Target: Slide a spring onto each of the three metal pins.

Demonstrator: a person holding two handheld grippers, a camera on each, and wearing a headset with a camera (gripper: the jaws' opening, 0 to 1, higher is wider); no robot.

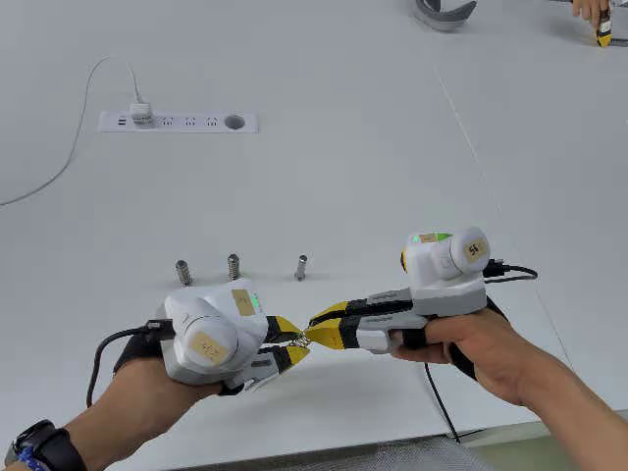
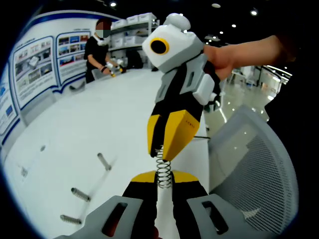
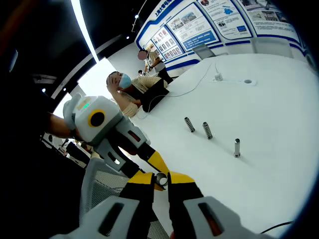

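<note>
Low centre of the head view, your left gripper (image 1: 293, 342) and right gripper (image 1: 313, 331) each clamp one end of the spring (image 1: 303, 340), its length running left-to-right between them

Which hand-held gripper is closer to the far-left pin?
Left. The left hand-held gripper is just in front of that pin; the right hand-held gripper is farther right. Both grip one spring.

The white table (image 1: 392, 177) carries two spring-clad pins (image 1: 234, 266), a bare pin (image 1: 301, 267) and a power strip (image 1: 178, 122).
</note>
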